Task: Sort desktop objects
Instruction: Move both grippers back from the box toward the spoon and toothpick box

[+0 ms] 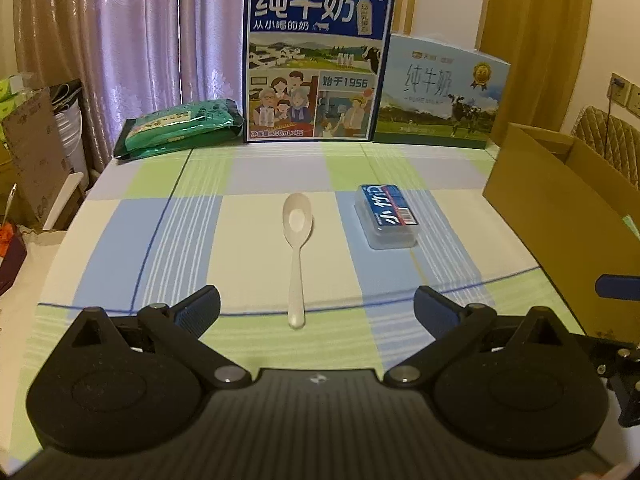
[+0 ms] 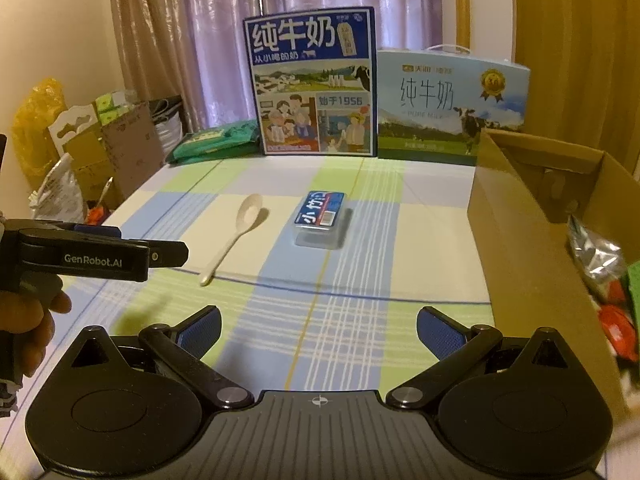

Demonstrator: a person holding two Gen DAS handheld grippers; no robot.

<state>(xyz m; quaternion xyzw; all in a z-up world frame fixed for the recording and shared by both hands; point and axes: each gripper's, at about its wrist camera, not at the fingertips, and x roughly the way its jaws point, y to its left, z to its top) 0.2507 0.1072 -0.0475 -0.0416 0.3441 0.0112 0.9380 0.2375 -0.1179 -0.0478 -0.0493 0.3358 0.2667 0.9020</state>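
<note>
White spoon (image 1: 296, 240) lies flat on the checked tablecloth (image 1: 180, 220), bowl facing up. Long axis runs fore-aft as the left wrist camera sees it: bowl toward the far milk cartons, handle tip toward the left gripper (image 1: 316, 304). From the right wrist view the same spoon (image 2: 236, 228) appears slanted, bowl up-right, handle down-left.

Just to its right, apart from it, sits a small clear plastic box (image 1: 386, 216) with a blue label, long axis roughly parallel to the spoon.

Left gripper: jaws spread wide, nothing between them, the spoon handle's end lying in line with the gap. It hovers above the cloth. A hand (image 2: 28, 320) holds it, seen at the left edge of the right wrist view.

Right gripper (image 2: 318, 328): jaws also wide apart, empty, over the cloth nearer the open cardboard box (image 2: 520, 240) at the right, which holds some wrapped items.

Far edge of table: tall blue milk carton (image 1: 316, 60), pale milk carton (image 1: 440, 92), green packet (image 1: 180, 128).
</note>
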